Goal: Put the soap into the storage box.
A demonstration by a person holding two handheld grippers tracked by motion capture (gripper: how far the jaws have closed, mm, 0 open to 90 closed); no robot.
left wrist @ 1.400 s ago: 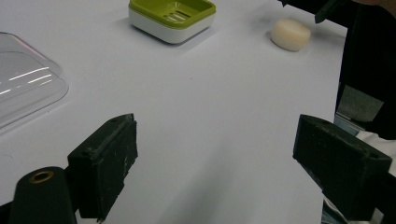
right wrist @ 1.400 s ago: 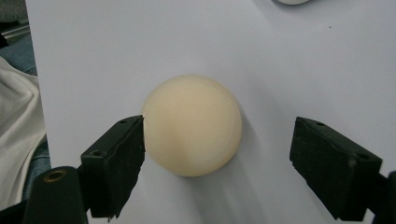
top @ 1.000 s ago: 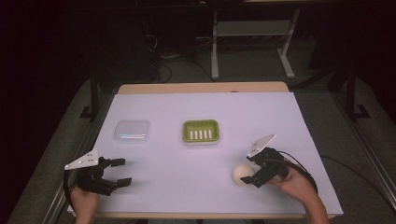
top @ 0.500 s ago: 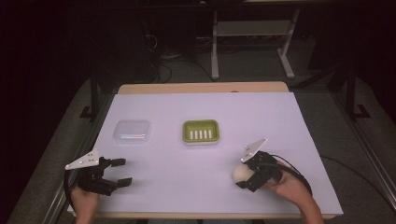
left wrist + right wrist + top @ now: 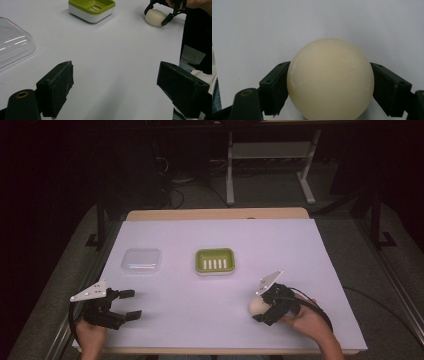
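Nearest, at the front right of the white table sheet: right gripper, jaws clamped on a cream bar of soap, one black pad pressed to each flank. Rounded, smooth, oval, with faint scuff lines across the face in the right gripper view. Resting low on or just above the sheet; contact underneath impossible to confirm. Seen also from the left gripper view as a pale lump between dark jaws, far across the sheet.

Probably light and rigid, hard enough not to dent under the pads, yet waxy and curved, so likely to squirt out if squeezed off-centre. Best held as now: across the widest part, pads square on opposite sides, at mid-height. Moderate pressure advisable; a grip near either rounded end would risk a slip. No great fragility apparent, though a drop could chip or mark it.

At the front left: left gripper, jaws wide apart, holding nothing, hovering low over bare sheet.

Farther back, mid-table: green soap dish with a slotted floor on a white base, open side up, well apart from the soap. To its left, a clear plastic lid, lying flat.
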